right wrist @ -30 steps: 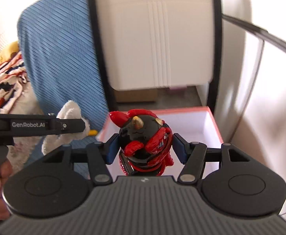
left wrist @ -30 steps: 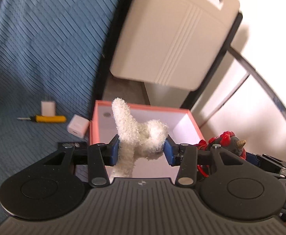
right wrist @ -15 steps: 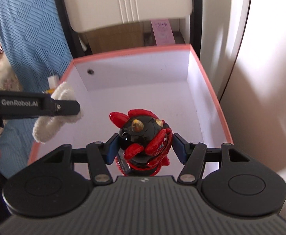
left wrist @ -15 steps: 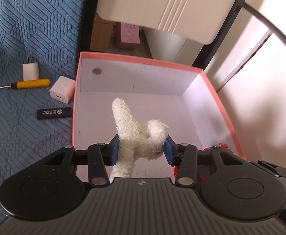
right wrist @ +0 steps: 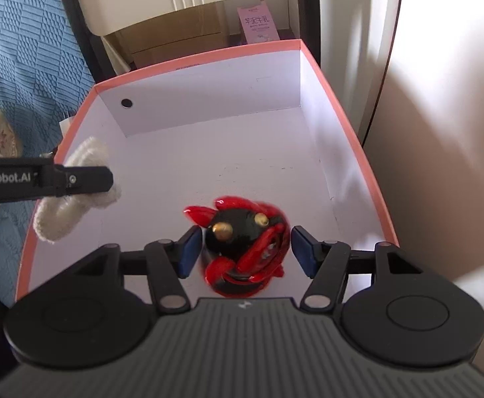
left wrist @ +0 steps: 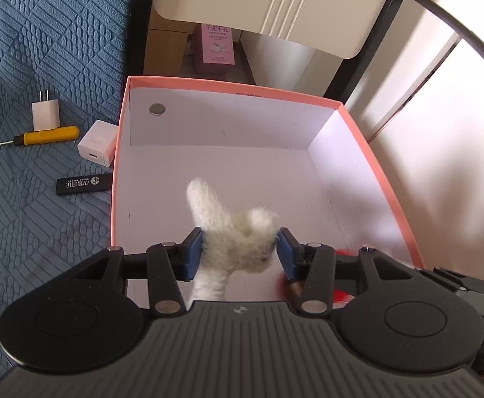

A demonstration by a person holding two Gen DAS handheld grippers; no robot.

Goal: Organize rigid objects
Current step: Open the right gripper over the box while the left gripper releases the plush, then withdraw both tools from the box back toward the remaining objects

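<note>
A pink-rimmed box (left wrist: 228, 83) with a white inside lies open below both grippers; it also shows in the right wrist view (right wrist: 195, 55). My left gripper (left wrist: 240, 253) is over the box's near left part, jaws just parted, with a blurred white fluffy toy (left wrist: 238, 232) between them; the toy also shows in the right wrist view (right wrist: 76, 195). My right gripper (right wrist: 245, 250) is open over the box's near right part. A red and black horned figurine (right wrist: 245, 248), blurred and tilted, sits between its spread pads with a gap on each side.
On the blue bedding (left wrist: 43, 49) left of the box lie a white plug (left wrist: 45, 112), a yellow screwdriver (left wrist: 43, 136), a white charger cube (left wrist: 97, 142) and a black stick (left wrist: 84, 182). A beige case (left wrist: 291, 0) and a pink carton (left wrist: 217, 46) stand behind the box.
Both grippers moved forward and down over the box. The right jaws opened and the figurine tips loose between them. The left jaws widened slightly and the white toy blurs, slipping.
</note>
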